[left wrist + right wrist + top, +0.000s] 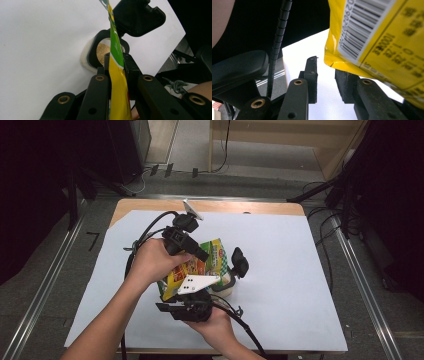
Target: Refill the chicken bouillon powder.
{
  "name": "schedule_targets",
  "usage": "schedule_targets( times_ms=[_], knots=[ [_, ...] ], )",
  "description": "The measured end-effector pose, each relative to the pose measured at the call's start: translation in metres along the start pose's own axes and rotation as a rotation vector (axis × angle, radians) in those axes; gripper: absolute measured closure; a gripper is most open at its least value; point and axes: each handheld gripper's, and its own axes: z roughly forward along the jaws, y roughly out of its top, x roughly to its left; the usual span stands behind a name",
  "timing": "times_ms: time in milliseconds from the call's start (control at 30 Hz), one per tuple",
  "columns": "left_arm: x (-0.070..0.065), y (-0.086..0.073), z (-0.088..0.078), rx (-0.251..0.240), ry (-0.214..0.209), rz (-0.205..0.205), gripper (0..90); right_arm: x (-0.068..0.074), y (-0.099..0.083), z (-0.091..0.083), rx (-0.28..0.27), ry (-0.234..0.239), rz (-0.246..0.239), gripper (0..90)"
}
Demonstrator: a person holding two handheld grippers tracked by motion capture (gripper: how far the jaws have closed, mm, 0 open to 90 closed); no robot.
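the yellow-green snack packet (117, 82) was clamped edge-on in the left gripper (116, 62), held above the open jar (101, 51) at its 12 o'clock; the right gripper (325, 72) stood apart, the packet's corner at its 1 o'clock.

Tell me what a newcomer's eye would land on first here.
The yellow and green snack bag, held up mid-table over the white sheet. The left tongs pinch its edge above an open black-lidded jar of tan powder. The right tongs stand apart just below the bag's barcoded corner.
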Motion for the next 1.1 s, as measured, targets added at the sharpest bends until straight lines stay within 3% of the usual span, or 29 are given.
schedule_targets(
  times_ms=[267,1100],
  knots=[
    [-0.0015,-0.0016,-0.0028,-0.01,0.027,0.029,86.7,-0.0038,-0.0006,-0.0006,0.003,-0.008,0.01,71.4],
    [-0.0054,-0.0005,-0.002,-0.02,0.042,0.029,86.9,-0.0086,-0.0007,-0.0047,-0.013,-0.021,0.025,73.8]
  ],
)
